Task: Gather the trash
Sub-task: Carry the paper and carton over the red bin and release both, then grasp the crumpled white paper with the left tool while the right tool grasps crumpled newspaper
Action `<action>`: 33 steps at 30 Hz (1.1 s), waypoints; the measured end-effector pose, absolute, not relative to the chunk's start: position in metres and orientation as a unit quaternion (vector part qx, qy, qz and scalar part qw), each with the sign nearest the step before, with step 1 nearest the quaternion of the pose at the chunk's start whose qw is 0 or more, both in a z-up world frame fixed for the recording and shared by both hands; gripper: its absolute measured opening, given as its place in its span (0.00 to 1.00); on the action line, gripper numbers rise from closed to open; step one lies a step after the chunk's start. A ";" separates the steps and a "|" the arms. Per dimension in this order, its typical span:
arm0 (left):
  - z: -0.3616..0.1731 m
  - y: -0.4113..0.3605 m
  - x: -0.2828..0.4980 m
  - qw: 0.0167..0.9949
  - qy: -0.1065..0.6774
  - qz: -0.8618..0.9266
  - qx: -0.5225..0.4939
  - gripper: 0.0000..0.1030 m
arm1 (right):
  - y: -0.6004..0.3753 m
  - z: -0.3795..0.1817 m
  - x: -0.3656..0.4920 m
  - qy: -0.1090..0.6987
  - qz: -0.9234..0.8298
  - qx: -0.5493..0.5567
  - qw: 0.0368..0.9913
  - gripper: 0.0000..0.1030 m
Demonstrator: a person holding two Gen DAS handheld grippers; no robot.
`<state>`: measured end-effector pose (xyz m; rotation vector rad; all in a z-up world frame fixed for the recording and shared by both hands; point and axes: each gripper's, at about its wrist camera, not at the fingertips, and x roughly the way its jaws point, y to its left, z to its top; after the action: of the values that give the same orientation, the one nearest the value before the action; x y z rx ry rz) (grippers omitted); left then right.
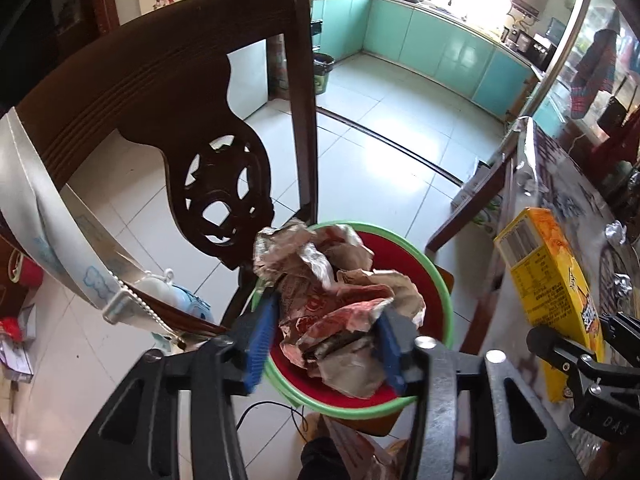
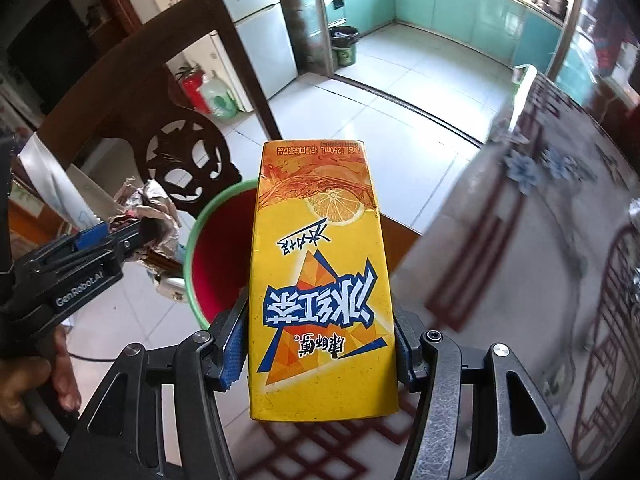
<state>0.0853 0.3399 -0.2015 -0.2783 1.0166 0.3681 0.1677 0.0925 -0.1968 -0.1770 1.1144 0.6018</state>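
My left gripper [image 1: 324, 340] is shut on a crumpled paper food wrapper [image 1: 332, 292] and holds it over the red bin with a green rim [image 1: 446, 292]. My right gripper [image 2: 320, 344] is shut on a yellow iced-tea carton [image 2: 320, 280], held upright beside the bin [image 2: 216, 256] at the table edge. The carton also shows in the left wrist view [image 1: 548, 288], with the right gripper [image 1: 576, 344] below it. The left gripper [image 2: 124, 236] with the wrapper [image 2: 148, 204] shows at the left of the right wrist view.
A dark carved wooden chair [image 1: 180, 92] stands just behind the bin. A table with a patterned cloth [image 2: 540, 240] lies to the right, with foil scraps [image 1: 616, 232] on it. A dark waste bin [image 2: 344, 46] stands by the kitchen doorway. A cable [image 1: 272, 408] lies on the tiled floor.
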 end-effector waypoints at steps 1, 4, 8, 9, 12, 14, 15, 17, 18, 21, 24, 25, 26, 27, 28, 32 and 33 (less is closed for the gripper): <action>-0.202 0.342 0.087 0.846 0.482 0.185 -0.130 0.59 | 0.094 -0.196 0.168 0.520 0.282 -0.081 0.802 0.62; -0.200 0.347 0.089 0.846 0.478 0.193 -0.136 0.63 | 0.090 -0.191 0.167 0.508 0.282 -0.069 0.811 0.83; -0.195 0.336 0.093 0.847 0.477 0.177 -0.155 0.63 | 0.076 -0.186 0.166 0.507 0.268 -0.061 0.817 0.83; -0.194 0.330 0.095 0.848 0.476 0.169 -0.158 0.63 | 0.068 -0.186 0.166 0.509 0.261 -0.057 0.818 0.83; -0.189 0.308 0.103 0.855 0.474 0.144 -0.154 0.63 | 0.039 -0.185 0.169 0.511 0.233 -0.051 0.826 0.83; -0.187 0.287 0.109 0.858 0.478 0.124 -0.140 0.63 | 0.008 -0.187 0.172 0.513 0.202 -0.042 0.833 0.83; -0.187 0.276 0.112 0.860 0.480 0.114 -0.134 0.63 | -0.008 -0.188 0.174 0.515 0.188 -0.035 0.836 0.83; -0.185 0.253 0.117 0.862 0.483 0.092 -0.126 0.63 | -0.047 -0.188 0.181 0.518 0.150 -0.019 0.842 0.83; -0.183 0.242 0.119 0.863 0.483 0.082 -0.123 0.63 | -0.065 -0.187 0.183 0.518 0.131 -0.012 0.845 0.83; -0.177 0.211 0.126 0.867 0.482 0.058 -0.111 0.63 | -0.133 -0.180 0.195 0.511 0.068 0.010 0.857 0.83; -0.168 0.183 0.130 0.872 0.477 0.040 -0.105 0.63 | -0.194 -0.164 0.212 0.489 0.008 0.013 0.872 0.83; -0.164 0.173 0.132 0.872 0.477 0.036 -0.105 0.63 | -0.213 -0.161 0.221 0.484 -0.010 0.011 0.875 0.83; -0.160 0.162 0.135 0.872 0.477 0.032 -0.109 0.63 | -0.226 -0.160 0.230 0.482 -0.022 0.008 0.876 0.83; -0.157 0.155 0.136 0.872 0.476 0.027 -0.113 0.63 | -0.239 -0.161 0.239 0.481 -0.032 0.004 0.876 0.83; -0.152 0.144 0.139 0.873 0.474 0.017 -0.116 0.63 | -0.254 -0.166 0.254 0.484 -0.044 -0.004 0.874 0.83; -0.125 0.096 0.144 0.886 0.455 -0.009 -0.092 0.63 | -0.293 -0.202 0.295 0.513 -0.073 -0.009 0.855 0.83; -0.117 0.081 0.145 0.890 0.448 -0.017 -0.085 0.63 | -0.304 -0.211 0.304 0.523 -0.076 0.008 0.849 0.83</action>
<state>0.1448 0.0815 -0.1165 -0.1758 0.9315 -0.0346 0.3043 -0.3039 -0.2114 0.0159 1.1021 -0.1592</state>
